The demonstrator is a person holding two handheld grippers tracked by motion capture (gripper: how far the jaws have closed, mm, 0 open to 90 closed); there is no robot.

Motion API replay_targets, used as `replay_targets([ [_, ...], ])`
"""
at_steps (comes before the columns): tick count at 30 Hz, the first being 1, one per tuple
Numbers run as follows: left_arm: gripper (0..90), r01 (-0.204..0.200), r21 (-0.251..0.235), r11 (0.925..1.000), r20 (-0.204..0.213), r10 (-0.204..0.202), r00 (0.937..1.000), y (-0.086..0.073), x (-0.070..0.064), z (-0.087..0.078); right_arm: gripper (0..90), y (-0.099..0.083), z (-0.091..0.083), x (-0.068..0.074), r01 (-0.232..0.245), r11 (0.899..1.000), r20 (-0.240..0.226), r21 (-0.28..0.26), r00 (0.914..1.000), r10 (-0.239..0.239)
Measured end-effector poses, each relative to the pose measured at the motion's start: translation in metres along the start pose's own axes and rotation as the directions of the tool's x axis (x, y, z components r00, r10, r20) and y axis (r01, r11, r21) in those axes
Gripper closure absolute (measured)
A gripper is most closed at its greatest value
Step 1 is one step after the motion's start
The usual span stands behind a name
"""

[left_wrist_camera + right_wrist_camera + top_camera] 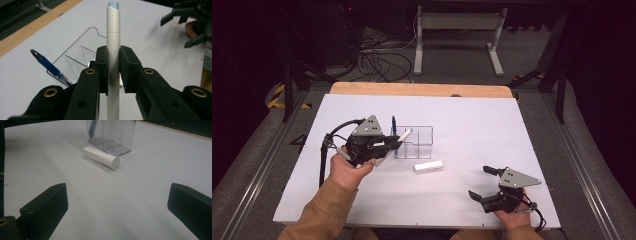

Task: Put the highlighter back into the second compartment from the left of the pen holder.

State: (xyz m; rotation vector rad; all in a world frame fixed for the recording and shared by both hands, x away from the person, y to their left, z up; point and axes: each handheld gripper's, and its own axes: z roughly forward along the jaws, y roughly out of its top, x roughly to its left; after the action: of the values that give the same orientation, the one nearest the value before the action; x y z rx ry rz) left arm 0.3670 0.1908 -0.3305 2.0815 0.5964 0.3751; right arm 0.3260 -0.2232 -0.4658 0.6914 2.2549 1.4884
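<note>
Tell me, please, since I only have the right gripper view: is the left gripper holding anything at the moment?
Observer: Yes, the left gripper is shut on a white marker.
Operator: Thank you. Does the marker have its cap on?
Observer: No, its light blue tip is bare.
Operator: And the blue pen, is it fully inside the clear organizer?
Observer: Its tip end sticks out past the clear organizer rim; the blue pen leans in a compartment.
</note>
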Motion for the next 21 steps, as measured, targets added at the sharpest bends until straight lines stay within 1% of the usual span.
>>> replay_targets([
  [5, 78.1, 0.012, -0.069, 0.9975, 0.005, -0.012, 0.9999, 0.003, 0.003, 0.000, 3.7, 0.000, 0.000, 0.000, -0.001, 1.000, 0.001, 0.000, 1.0000, 0.001],
  [9, 78.1, 0.036, -0.125, 0.9914, 0.020, -0.034, 0.9992, 0.004, 0.009, 0.000, 3.7, 0.000, 0.000, 0.000, -0.001, 1.000, 0.002, 0.000, 1.0000, 0.001],
  [11, 78.1, 0.052, -0.143, 0.9884, 0.022, -0.049, 0.9986, 0.004, 0.012, 0.001, 3.7, 0.000, 0.000, 0.000, 0.000, 1.000, 0.002, 0.001, 1.0000, 0.000],
  [12, 78.0, 0.050, -0.144, 0.9883, 0.023, -0.047, 0.9986, 0.004, 0.014, 0.002, 3.7, 0.000, 0.000, 0.000, -0.001, 1.000, 0.002, 0.001, 1.0000, 0.001],
  [13, 78.0, 0.063, -0.147, 0.9871, 0.025, -0.060, 0.9979, 0.004, 0.015, 0.004, 3.7, 0.000, 0.000, 0.000, 0.000, 1.000, 0.002, 0.001, 1.0000, 0.000],
  [15, 78.0, 0.072, -0.163, 0.9841, 0.026, -0.068, 0.9973, 0.005, 0.018, 0.006, 3.7, 0.000, 0.000, 0.000, -0.001, 1.000, 0.002, 0.001, 1.0000, 0.001],
  [17, 78.0, 0.083, -0.177, 0.9806, 0.038, -0.078, 0.9962, 0.005, 0.021, 0.008, 3.7, 0.000, 0.000, 0.000, -0.001, 1.000, 0.003, 0.001, 1.0000, 0.001],
  [19, 78.0, 0.107, -0.195, 0.9750, 0.057, -0.098, 0.9936, 0.005, 0.024, 0.011, 3.7, 0.000, 0.000, 0.000, -0.002, 1.000, 0.003, 0.001, 1.0000, 0.002],
  [21, 78.0, 0.110, -0.207, 0.9721, 0.063, -0.099, 0.9931, 0.006, 0.026, 0.013, 3.7, 0.000, 0.000, 0.000, -0.002, 1.000, 0.003, 0.001, 1.0000, 0.002],
])
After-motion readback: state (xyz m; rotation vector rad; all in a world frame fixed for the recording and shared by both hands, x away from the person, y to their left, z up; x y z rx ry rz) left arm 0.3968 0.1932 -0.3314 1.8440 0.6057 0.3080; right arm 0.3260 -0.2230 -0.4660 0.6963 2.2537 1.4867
